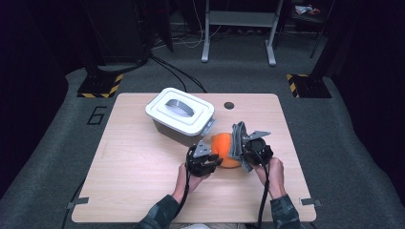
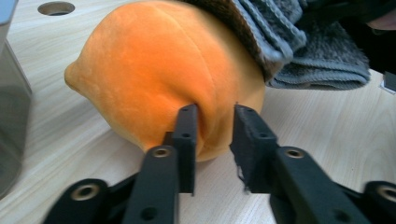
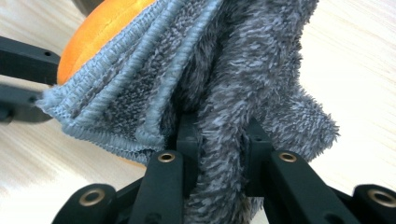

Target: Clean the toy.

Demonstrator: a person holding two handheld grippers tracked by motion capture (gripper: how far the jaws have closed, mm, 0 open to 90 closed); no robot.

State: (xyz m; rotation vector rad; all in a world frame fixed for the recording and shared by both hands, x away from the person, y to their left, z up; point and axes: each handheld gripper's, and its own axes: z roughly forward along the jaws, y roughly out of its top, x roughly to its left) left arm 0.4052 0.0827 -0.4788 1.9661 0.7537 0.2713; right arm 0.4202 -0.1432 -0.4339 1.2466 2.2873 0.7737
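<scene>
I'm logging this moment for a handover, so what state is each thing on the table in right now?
Lidded box: closed, handle flat.
Orange plush fruit: resting on the table, cloth draped over one side.
Grey cloth: bunched, pinched and lifted.
Left gripper: fingers slightly parted at the fruit, a fold of plush between them.
Right gripper: shut on the cloth.

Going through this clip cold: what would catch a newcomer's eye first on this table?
The bright orange plush fruit near the middle of the wooden table stands out first, with the left gripper at its near side, a fold of plush between its slightly parted jaws. Next comes the grey towel, clamped in the right gripper and draped against the fruit. Behind them sits a white-lidded box.
</scene>
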